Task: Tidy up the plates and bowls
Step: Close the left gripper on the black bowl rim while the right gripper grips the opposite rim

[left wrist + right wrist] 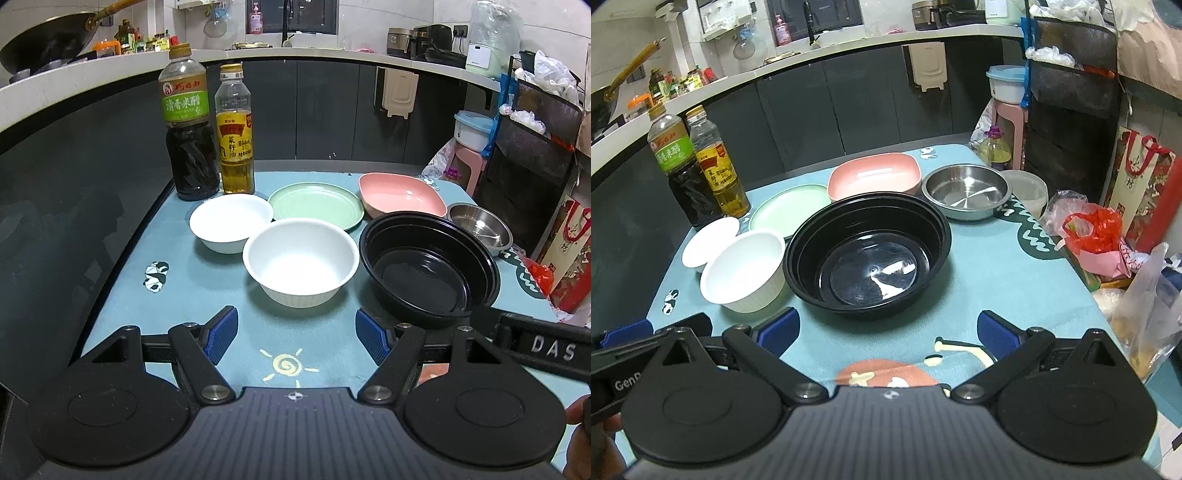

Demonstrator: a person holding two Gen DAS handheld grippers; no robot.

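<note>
1. Black plastic bowl [868, 254] sits nearest my right gripper [886, 336], mid-table, empty, upright. Left view shows it ahead and right of my left gripper [295, 336].
2. Big white bowl [301, 260] stands just left of the black one, straight ahead of the left gripper. In the right view the two look to touch at the rims; can't confirm.
3. Small white bowl [231, 221] is behind and left of the big one, near the bottles.
4. Green plate [316, 206] lies flat behind the white bowls. Pink dish [400, 199], squarish, is to its right, behind the black bowl.
5. Steel bowl [966, 192] sits right of the pink dish, by the table's far right edge. A translucent tub [1028, 192] is just beside it.
6. Nothing stacked: every dish sits on its own on the teal tablecloth [997, 280].
7. Left gripper: jaws spread apart, blue pads [221, 334] clear of everything, nothing between them.
8. Right gripper: jaws wide apart too, holding nothing, hovering over cloth short of the black bowl.
9. Both grippers angle down at the table, side by side; each shows at the other's frame edge.
10. Dark vinegar bottle [190, 125] and yellow oil bottle [236, 133] stand upright at the far left corner, touching or nearly so.
11. Kitchen counter [110, 70] with wok [48, 40] runs behind; bags off the table's right side.
</note>
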